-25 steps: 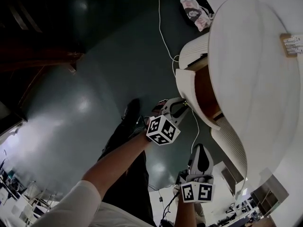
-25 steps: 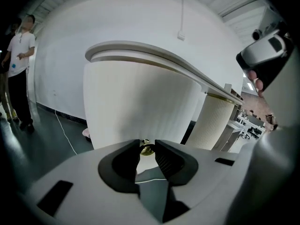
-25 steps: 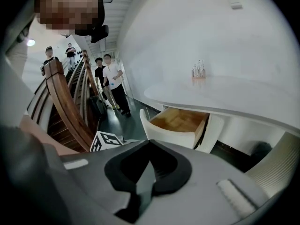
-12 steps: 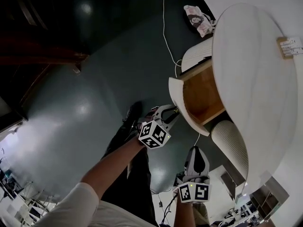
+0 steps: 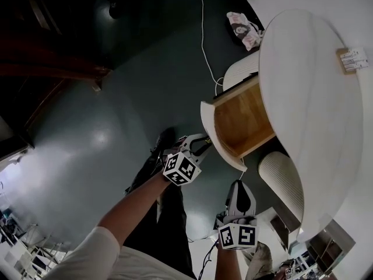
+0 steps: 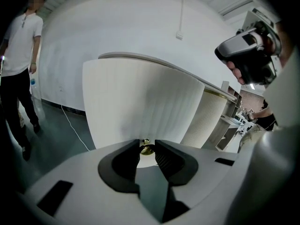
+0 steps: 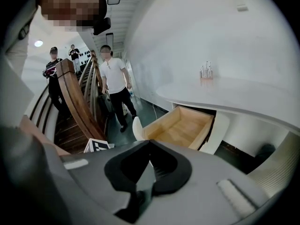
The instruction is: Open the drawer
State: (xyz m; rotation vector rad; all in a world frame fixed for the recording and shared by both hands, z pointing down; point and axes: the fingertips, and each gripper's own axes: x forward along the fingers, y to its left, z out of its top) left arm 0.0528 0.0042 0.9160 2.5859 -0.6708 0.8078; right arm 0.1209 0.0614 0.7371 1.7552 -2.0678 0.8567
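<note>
Dark floor (image 5: 111, 98); knob (image 6: 146, 148) clamped between left fingers (image 6: 165, 156) (drawer (image 5: 240, 119) open).

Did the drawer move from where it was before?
Yes. The drawer has slid farther out from under the white tabletop, leftward, with the left tool shut on its knob.

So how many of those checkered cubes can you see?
2. The left cube sits on the left gripper, beside the open drawer. The right cube sits on the right gripper, lower in the head view. No others show.
</note>
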